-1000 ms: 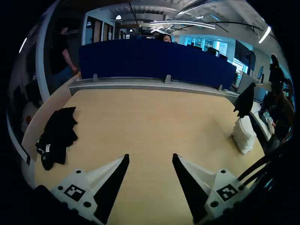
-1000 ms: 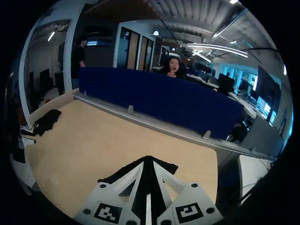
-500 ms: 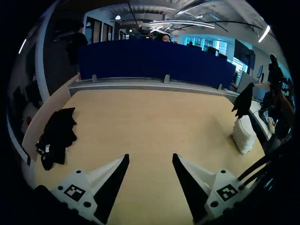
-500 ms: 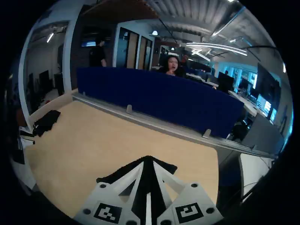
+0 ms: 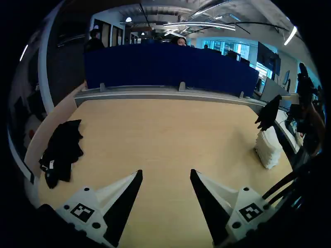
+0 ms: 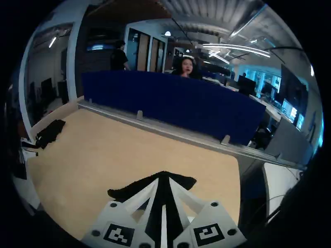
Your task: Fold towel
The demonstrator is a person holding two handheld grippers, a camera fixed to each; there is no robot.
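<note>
Wood table (image 5: 165, 124) runs ahead of both grippers, w/ blue partition (image 5: 165, 68) along its far edge. Black cloth heap (image 5: 62, 151) lies front-left of L gripper (image 5: 165, 171), near the table edge; white folded stack (image 5: 268, 149) sits front-right. L gripper's fingers are wide apart, nothing btwn them, over bare tabletop. The towel (image 6: 128, 191) is black, limp and crumpled. R gripper (image 6: 164, 174) has its fingers pressed together on it, cloth spilling out both sides of the tips. In left gripper view the towel (image 5: 269, 115) hangs just above the white folded stack.

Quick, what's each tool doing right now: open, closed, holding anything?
Left tool: open, holding nothing.
Right tool: closed on the black towel.
</note>
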